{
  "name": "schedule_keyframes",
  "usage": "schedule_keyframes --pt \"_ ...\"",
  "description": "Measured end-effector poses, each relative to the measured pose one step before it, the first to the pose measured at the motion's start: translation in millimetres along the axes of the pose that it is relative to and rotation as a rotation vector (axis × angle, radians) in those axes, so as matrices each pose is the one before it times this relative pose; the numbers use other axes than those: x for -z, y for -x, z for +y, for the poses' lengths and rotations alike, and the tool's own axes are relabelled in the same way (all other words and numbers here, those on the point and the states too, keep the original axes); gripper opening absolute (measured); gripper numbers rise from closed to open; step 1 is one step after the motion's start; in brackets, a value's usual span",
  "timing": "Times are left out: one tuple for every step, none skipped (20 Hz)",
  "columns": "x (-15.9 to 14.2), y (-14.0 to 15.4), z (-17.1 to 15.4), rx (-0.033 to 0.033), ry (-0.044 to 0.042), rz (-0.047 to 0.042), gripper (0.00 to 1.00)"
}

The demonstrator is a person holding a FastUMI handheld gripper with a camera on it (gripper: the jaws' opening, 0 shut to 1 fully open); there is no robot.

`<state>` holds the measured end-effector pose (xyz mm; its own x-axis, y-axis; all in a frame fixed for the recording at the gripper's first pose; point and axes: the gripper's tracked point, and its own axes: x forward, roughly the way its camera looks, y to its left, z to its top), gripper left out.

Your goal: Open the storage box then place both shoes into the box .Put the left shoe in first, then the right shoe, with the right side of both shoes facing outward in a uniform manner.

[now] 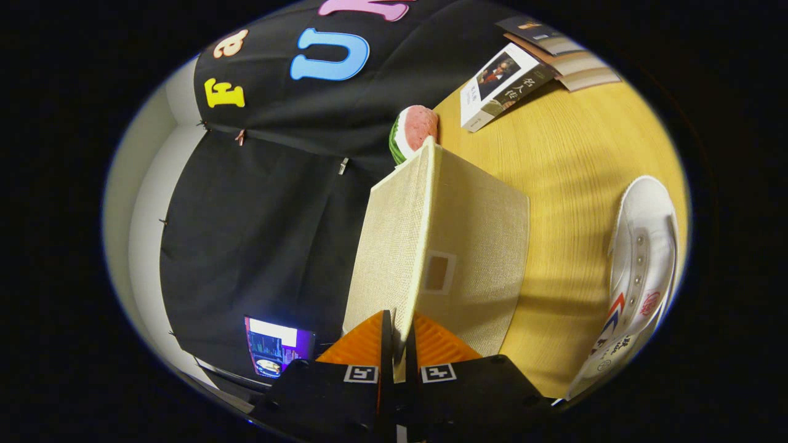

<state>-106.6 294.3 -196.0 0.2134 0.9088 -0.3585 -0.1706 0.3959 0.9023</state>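
**One lid edge pinched, one shoe waiting on the table**

Two fingers (386, 344) of the hand-held gripper (397, 344) are drawn almost together, with the thin edge of a cream fabric lid (394, 246) caught between them; both fingers appear to press on that edge. The lid belongs to the storage box (477, 246), a woven, linen-coloured box whose flat panel spreads out to the right of the lid edge. A small pale rectangular label frame (438, 272) sits on that panel just ahead of the fingers; nothing can be read in it.

Right of the box, well apart from it, a white canvas shoe (640, 271) lies on the wooden table (566, 172). It has a row of metal eyelets, red and blue stripes on its side and a round red stamp near them; there is printing by the stripes, too small and bent to read.

Beyond the box, touching or just behind its far corner, sits a watermelon-slice object (414, 129), pink with a green rind. Farther off on the table lies a book (505, 86) with a portrait on its cover and Chinese characters down the spine side, which I cannot read with certainty. More books (563, 52) are stacked just beyond it.

Left of the fingers, against the dark cloth wall (258, 234), a lit screen (277, 347) glows.
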Motion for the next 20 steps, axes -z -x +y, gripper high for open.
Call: schedule_keyframes --pt "-1.59 4.77 8.45 0.00032 0.00471 -0.00694 0.10" --pt "-3.19 2.08 6.26 0.00247 0.00621 -0.00993 0.10" --pt "-2.04 1.19 8.66 -0.00626 0.00755 -0.00582 0.10" --pt "-2.37 -0.33 11.18 -0.01006 0.00505 0.00127 0.10" --pt "-2.63 -0.14 10.35 -0.00377 0.01038 0.00025 0.10" --pt "-3.35 -1.91 10.67 0.00244 0.01838 0.00107 0.10" --pt "-4.10 -1.06 11.95 0.00605 0.02402 -0.00448 0.10" --pt "-4.69 -4.71 10.55 0.01453 0.01784 -0.00486 0.10" --pt "-3.28 -5.11 11.09 0.01225 0.01352 -0.00049 0.11" --pt "-2.97 -4.43 15.06 0.00179 0.01591 0.00213 0.11" --pt "-2.96 -4.93 18.20 -0.00864 0.01863 -0.00324 0.11" --pt "-4.86 -7.53 17.77 -0.01018 0.01713 -0.00567 0.11" --pt "-3.08 -8.39 16.94 -0.01031 0.01565 -0.00251 0.11" --pt "-2.03 -10.76 15.03 -0.00698 0.01448 0.00037 0.11" --pt "-0.92 -12.09 13.91 -0.00780 0.01486 0.00745 0.11" --pt "-0.22 -11.11 10.39 -0.00606 0.00981 0.00509 0.11" --pt "1.07 -12.14 8.97 -0.00180 0.00679 0.00575 0.11" --pt "0.72 -12.53 7.91 -0.00167 0.00099 0.00610 0.11" --pt "-0.21 -12.90 7.55 -0.00541 0.00054 0.00124 0.11" --pt "0.48 -12.32 5.41 -0.00338 0.00301 0.00224 0.11"
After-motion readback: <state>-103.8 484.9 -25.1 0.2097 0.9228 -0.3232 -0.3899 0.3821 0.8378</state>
